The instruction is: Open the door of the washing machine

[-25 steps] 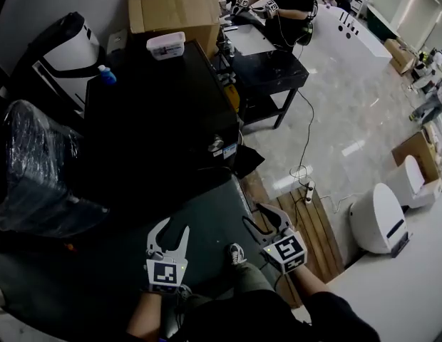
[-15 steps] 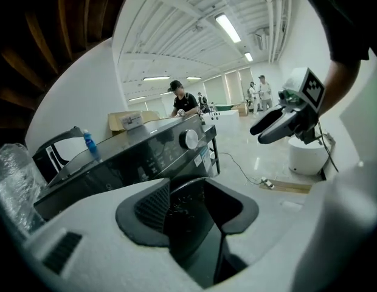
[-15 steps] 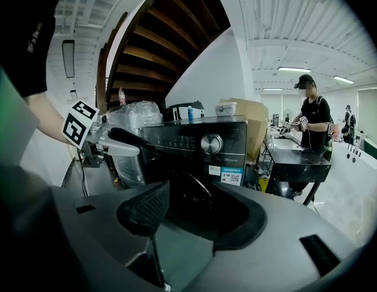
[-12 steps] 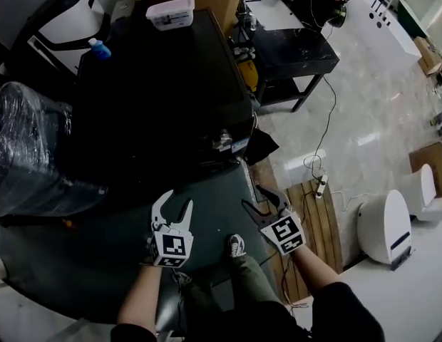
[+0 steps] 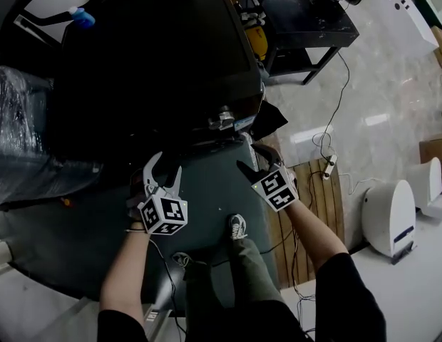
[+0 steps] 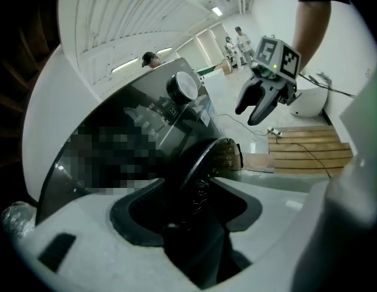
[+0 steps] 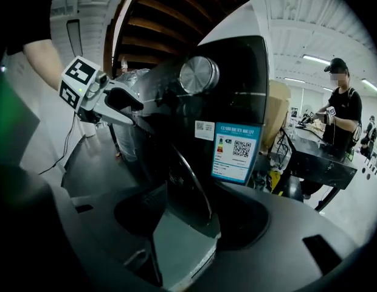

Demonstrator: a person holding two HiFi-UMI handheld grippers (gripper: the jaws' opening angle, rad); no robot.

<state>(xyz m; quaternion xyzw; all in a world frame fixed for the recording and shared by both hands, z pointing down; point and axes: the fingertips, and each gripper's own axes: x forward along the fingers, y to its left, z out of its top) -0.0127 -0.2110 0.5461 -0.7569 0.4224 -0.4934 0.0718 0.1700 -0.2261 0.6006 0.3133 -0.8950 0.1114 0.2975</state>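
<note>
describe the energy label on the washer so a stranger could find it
Find the big black washing machine in the right gripper view, then the round silver dial on its front. Below and right of the dial sits the energy label: the larger blue-bordered sticker with a QR code, unlike the small white sticker left of it.

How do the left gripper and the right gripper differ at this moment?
The left gripper has pale jaws; the right gripper has dark ones. The right gripper is nearer the washing machine's knob than the left gripper. Both pairs of jaws have just been opening, with nothing between them.
</note>
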